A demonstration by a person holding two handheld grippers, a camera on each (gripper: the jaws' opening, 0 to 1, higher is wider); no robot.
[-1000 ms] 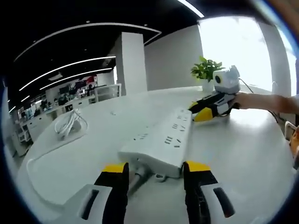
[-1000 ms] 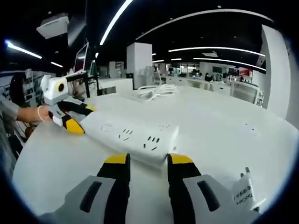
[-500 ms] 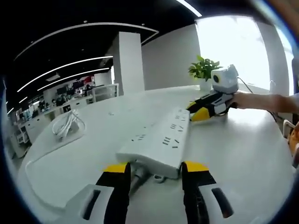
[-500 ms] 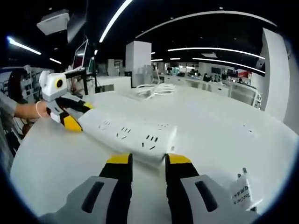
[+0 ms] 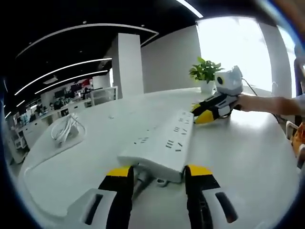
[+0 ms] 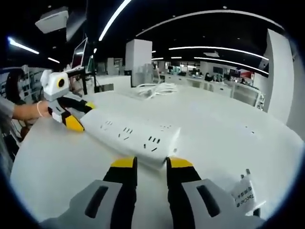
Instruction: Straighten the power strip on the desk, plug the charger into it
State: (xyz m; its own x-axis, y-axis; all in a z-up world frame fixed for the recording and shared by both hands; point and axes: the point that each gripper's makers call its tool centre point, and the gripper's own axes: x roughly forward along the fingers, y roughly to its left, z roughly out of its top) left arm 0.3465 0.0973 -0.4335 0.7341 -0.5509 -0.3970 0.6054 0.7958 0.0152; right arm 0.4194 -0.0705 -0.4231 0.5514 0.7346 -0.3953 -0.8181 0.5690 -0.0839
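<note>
Lying on the desk: strip; flanking its ends, touching, jaws parted, gripping nothing: left gripper, right gripper; sitting beside right: charger, label unreadable.

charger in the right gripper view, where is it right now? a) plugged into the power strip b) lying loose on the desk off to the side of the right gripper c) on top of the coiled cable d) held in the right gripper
b: the white charger lies on the desk, apart from the power strip, beside the right gripper, whose jaws hold nothing.
</note>
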